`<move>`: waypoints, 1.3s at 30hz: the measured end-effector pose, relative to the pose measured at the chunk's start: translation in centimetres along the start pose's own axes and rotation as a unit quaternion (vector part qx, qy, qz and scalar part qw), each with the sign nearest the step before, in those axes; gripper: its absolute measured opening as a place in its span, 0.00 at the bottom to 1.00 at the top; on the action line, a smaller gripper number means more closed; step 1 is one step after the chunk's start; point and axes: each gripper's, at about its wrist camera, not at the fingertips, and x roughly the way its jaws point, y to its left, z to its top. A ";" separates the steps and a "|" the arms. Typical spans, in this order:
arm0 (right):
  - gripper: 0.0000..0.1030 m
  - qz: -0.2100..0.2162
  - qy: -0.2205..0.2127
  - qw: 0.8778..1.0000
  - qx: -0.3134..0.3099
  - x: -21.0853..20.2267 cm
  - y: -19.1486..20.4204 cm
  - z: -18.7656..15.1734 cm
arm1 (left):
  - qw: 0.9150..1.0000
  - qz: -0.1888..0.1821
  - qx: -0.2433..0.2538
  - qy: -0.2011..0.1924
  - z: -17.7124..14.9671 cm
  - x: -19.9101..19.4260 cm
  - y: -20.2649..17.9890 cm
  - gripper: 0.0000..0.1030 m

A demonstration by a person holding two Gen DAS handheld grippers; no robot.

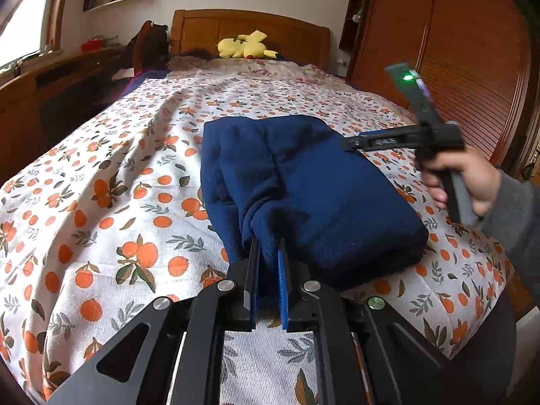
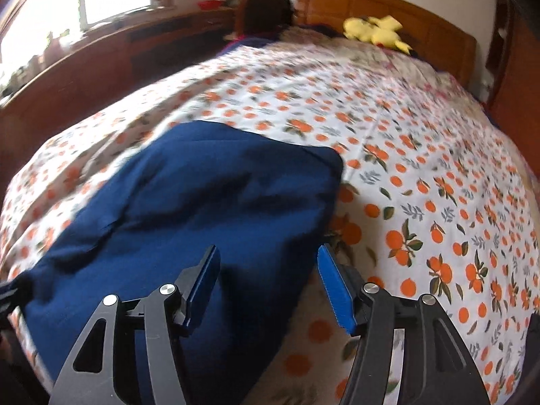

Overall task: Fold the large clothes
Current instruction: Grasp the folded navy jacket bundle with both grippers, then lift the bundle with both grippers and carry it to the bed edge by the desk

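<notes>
A dark blue garment [image 1: 303,189] lies folded into a thick rectangle on the bed. My left gripper [image 1: 268,246] is shut on a bunched near corner of the garment. In the left wrist view my right gripper [image 1: 351,140] is held in a hand above the garment's far right edge. In the right wrist view the right gripper [image 2: 268,254] is open and empty, just above the garment's [image 2: 189,202] near right edge. That view is blurred.
The bed has a white cover with an orange-fruit print [image 1: 101,202]. A yellow plush toy [image 1: 244,45] lies by the wooden headboard [image 1: 249,30]. A wooden wardrobe [image 1: 455,50] stands on the right and a wooden desk [image 1: 40,94] under the window on the left.
</notes>
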 end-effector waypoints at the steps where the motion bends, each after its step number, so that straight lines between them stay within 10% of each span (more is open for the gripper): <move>1: 0.57 0.002 0.007 1.000 0.011 1.0 -0.9 0.3 | 1.000 0.001 -0.001 0.000 0.1 0.0 0.1 0.14; 7: 0.62 0.015 0.031 0.999 0.041 4.4 -3.1 1.4 | 0.998 0.053 0.000 -0.017 -0.3 -1.2 0.7 0.62; 27: 0.74 0.077 0.064 0.990 0.096 8.2 -5.2 1.7 | 0.999 0.004 -0.011 0.038 -2.6 1.4 0.0 0.64; 30: 0.54 0.113 0.068 0.985 0.116 8.4 -5.7 1.5 | 0.999 0.001 -0.014 0.048 -2.6 2.5 0.0 0.64; 34: 0.11 0.163 0.053 0.977 0.123 7.7 -5.2 1.6 | 0.998 -0.015 -0.019 0.065 -2.8 4.1 0.2 0.30; 39: 0.07 0.113 0.005 0.990 0.080 4.8 -3.3 2.5 | 0.997 -0.044 -0.039 0.056 -2.5 3.8 1.0 0.17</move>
